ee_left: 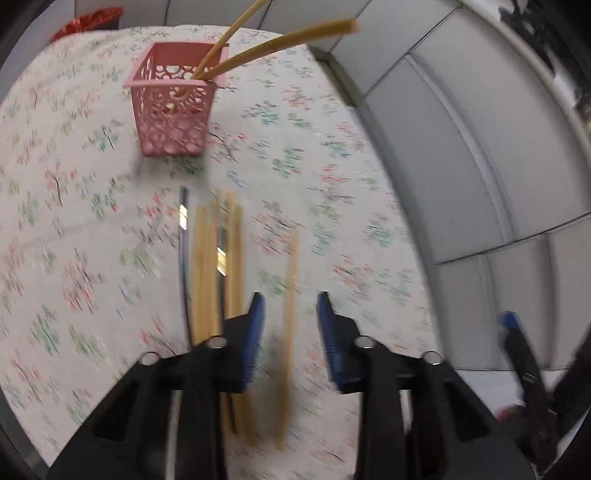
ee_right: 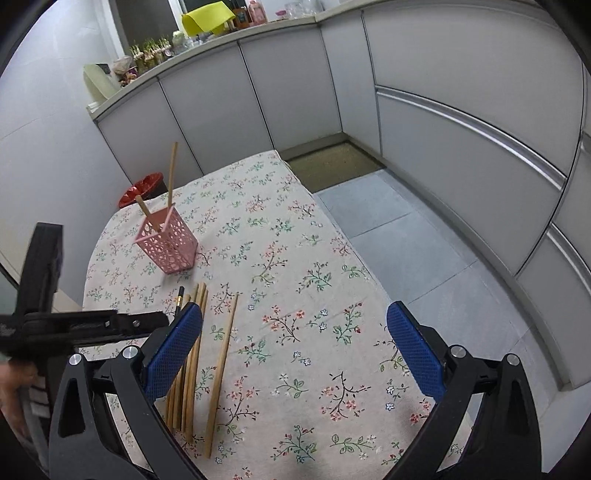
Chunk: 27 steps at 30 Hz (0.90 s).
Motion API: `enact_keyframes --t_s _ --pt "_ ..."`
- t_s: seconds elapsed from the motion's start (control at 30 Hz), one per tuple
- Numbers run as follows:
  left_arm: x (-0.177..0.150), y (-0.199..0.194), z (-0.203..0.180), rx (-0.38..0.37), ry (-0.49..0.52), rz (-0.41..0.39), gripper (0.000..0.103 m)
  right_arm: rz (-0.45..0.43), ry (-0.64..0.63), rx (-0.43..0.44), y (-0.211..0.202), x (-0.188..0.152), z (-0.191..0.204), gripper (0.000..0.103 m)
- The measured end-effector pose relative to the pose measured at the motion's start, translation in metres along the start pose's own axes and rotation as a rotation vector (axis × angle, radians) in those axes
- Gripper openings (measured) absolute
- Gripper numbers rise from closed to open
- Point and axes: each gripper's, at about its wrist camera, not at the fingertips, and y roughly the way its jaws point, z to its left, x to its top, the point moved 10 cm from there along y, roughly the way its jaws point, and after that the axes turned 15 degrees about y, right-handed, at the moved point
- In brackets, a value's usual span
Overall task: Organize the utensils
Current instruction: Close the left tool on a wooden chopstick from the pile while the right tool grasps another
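Chopsticks [ee_right: 192, 362]: thin, pale bamboo sticks, most in a loose bundle flat on the flowered tablecloth [ee_right: 295, 258], w/ one single chopstick [ee_left: 290, 314] lying apart, just right of the bundle. A dark, shiny-tipped stick [ee_left: 183, 236] lies on the bundle's far left side; can't tell what it's made of. Two more chopsticks [ee_left: 258, 44] stand tilted in the pink basket [ee_left: 173, 110], a square holder w/ cut-out holes, well ahead of both claws. Left claw [ee_left: 290, 306] points steeply down over the single chopstick, which runs btwn its blue pads; jaws part-way in, a gap still shows each side of the stick, so no grip yet. Bundle sits just left of that claw, partly under its left finger. Right claw [ee_right: 295, 332] is spread wide w/ nothing btwn its pads, only cloth; bundle lies under and beside its left finger. Left-wrist view is motion-blurred, shows the stick btwn the pads close up, plus a bit of the other claw at far right. Right-wrist view is sharp: shows the left tool's black frame from the side and a hand [ee_right: 14, 391] at the left edge, grey cabinets [ee_right: 461, 122], counter clutter [ee_right: 207, 22], red bin [ee_right: 142, 188] behind the table.
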Motion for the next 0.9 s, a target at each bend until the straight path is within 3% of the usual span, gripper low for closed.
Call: enact_keyframes --t_s 0.03,0.2,0.67,0.77,0.9 --pt "0.004 0.007 0.006 0.043 0.014 0.005 0.025 0.005 0.003 -0.002 0.002 0.000 -0.002 0.096" --pt "0.012 0.032 0.031 0.096 -0.007 0.034 0.024 0.024 0.011 -0.012 0.011 0.003 -0.012 0.096" --pt "0.008 0.060 0.083 -0.022 -0.196 0.037 0.024 0.057 -0.015 -0.023 0.021 -0.001 -0.008 0.096" --pt "0.003 0.062 0.093 -0.034 -0.222 0.029 0.018 0.067 -0.015 -0.028 0.024 -0.002 -0.008 0.096" --pt "0.003 0.059 0.093 0.018 -0.178 0.045 0.017 0.067 -0.016 -0.031 0.025 -0.003 -0.007 0.096"
